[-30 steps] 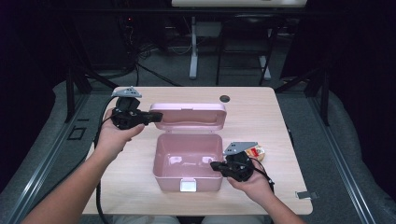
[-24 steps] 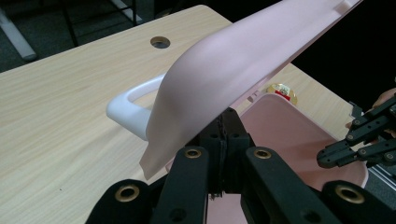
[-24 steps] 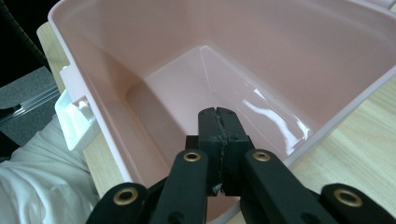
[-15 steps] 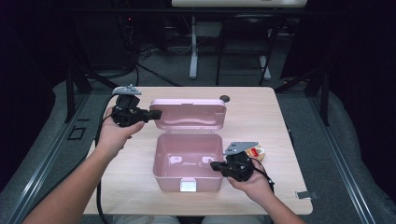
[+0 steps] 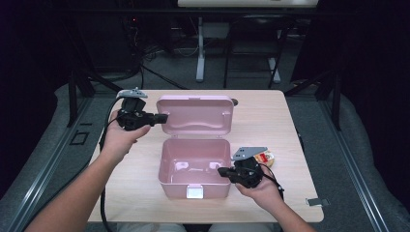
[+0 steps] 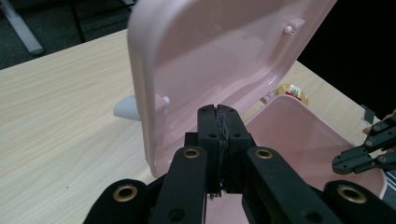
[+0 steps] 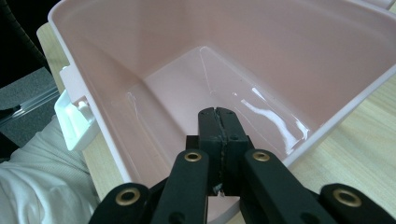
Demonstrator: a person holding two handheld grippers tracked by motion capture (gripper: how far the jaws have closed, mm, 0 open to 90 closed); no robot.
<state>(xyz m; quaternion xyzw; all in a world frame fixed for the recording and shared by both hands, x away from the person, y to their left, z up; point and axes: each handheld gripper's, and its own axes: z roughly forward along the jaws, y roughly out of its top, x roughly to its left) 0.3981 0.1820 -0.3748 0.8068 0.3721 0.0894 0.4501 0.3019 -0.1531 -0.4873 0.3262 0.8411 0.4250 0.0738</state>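
An open pink plastic box (image 5: 167,181) sits mid-table, its lid (image 5: 196,113) standing up behind it. My left gripper (image 5: 162,117) is shut with nothing between its jaws, tips against the lid's left edge. Seen from the left gripper view, the shut tips (image 6: 218,109) rest just in front of the lid's inner face (image 6: 224,56). My right gripper (image 5: 221,171) is shut and empty at the box's right rim. From the right gripper view its tips (image 7: 218,112) point over the rim into the bare box interior (image 7: 187,79).
A small round yellow-and-red item (image 5: 265,157) lies on the table right of the box, behind my right hand. A white latch (image 5: 195,192) hangs on the box's front wall. A dark round object (image 5: 235,102) sits behind the lid. A metal clip (image 5: 316,202) is on the table's right front edge.
The lid has swung up to stand more upright, and my left gripper has shifted slightly away from me with it. The right gripper has stayed at the box's rim.
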